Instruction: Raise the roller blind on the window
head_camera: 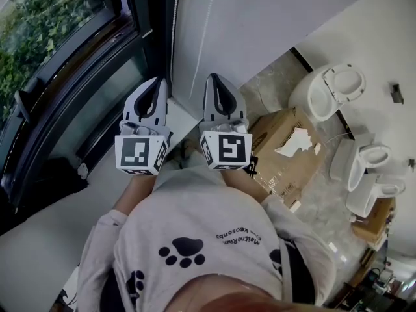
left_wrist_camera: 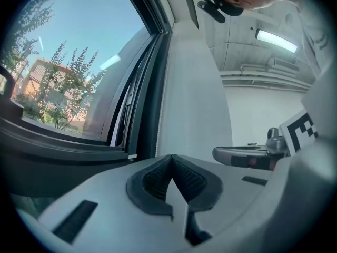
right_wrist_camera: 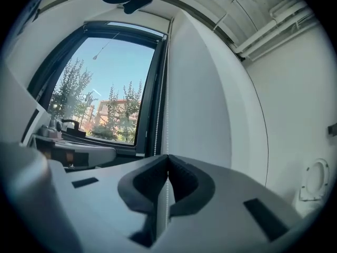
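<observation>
- Beside the window (right_wrist_camera: 100, 94), the right gripper (right_wrist_camera: 167, 158) has its jaws clamped on the blind's bead chain (right_wrist_camera: 167, 88), which hangs along the frame's right edge. Only that gripper's own view shows the grip.
- Next to it, the left gripper (left_wrist_camera: 171, 158) has its jaws pressed together, with nothing made out between them.
- Only the head view shows toilets (head_camera: 331, 90) and a cardboard box (head_camera: 286, 155) on the floor.
- The shirt (head_camera: 195, 239) lettering appears reversed and unreadable, while its paw prints are plain.

Head view: steeply down from above the left gripper (head_camera: 160, 83) and right gripper (head_camera: 214, 78). Each gripper view: close behind its own jaws, facing level. Both share the window (right_wrist_camera: 105, 88) ahead of the claws.
</observation>
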A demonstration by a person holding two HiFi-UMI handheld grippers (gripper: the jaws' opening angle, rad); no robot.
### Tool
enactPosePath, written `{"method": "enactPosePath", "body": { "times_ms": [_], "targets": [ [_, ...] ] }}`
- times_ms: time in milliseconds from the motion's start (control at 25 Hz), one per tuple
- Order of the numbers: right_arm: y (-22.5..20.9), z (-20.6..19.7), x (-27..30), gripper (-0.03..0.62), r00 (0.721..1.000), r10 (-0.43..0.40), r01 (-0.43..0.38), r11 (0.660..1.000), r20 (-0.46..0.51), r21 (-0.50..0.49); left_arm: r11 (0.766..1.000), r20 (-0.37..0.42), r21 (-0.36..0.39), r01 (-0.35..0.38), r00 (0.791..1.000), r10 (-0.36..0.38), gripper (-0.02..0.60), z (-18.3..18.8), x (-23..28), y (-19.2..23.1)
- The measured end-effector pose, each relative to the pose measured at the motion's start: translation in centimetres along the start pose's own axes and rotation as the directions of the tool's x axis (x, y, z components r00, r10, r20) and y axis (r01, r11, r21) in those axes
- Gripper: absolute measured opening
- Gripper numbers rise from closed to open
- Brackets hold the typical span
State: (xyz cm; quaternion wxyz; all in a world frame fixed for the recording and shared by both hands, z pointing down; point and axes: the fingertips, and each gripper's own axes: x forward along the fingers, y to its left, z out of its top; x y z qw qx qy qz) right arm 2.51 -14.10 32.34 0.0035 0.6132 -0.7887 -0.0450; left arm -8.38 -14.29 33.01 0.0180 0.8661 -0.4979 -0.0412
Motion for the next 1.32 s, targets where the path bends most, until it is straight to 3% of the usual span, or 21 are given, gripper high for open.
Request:
{"method": "enactPosePath", "body": {
  "times_ms": [240, 520, 880, 1320],
  "targets": [
    [0.4, 0.8, -1.3, 0.01, 1.0, 0.03, -0.03, 0.999, 0.008, -0.023, 1.0, -0.007, 0.005, 0.003, 1.0, -0.003, 0.009, 0.1, -1.0, -1.4],
    [1.4, 0.6, -1.9, 0.008, 0.992, 0.127, -0.127, 0.992, 0.008, -0.027, 1.0, -0.017, 0.013, -0.022, 1.0, 0.022, 0.009, -0.3, -1.6, -2.8],
    [1.2, -1.0, -2.9, 0.009, 0.972, 0.236, -0.236, 0.972, -0.013, -0.015, 0.996, 0.005, 0.016, -0.088, 0.996, 0.087, 0.008, -0.7, -1.9, -4.7],
    [1.2, -0.9, -4.3, 0.009, 0.944, 0.329, -0.328, 0.944, 0.029, -0.025, 0.991, 0.028, 0.017, -0.132, 0.991, 0.132, 0.009, -1.3, -2.9, -7.1]
  ]
}}
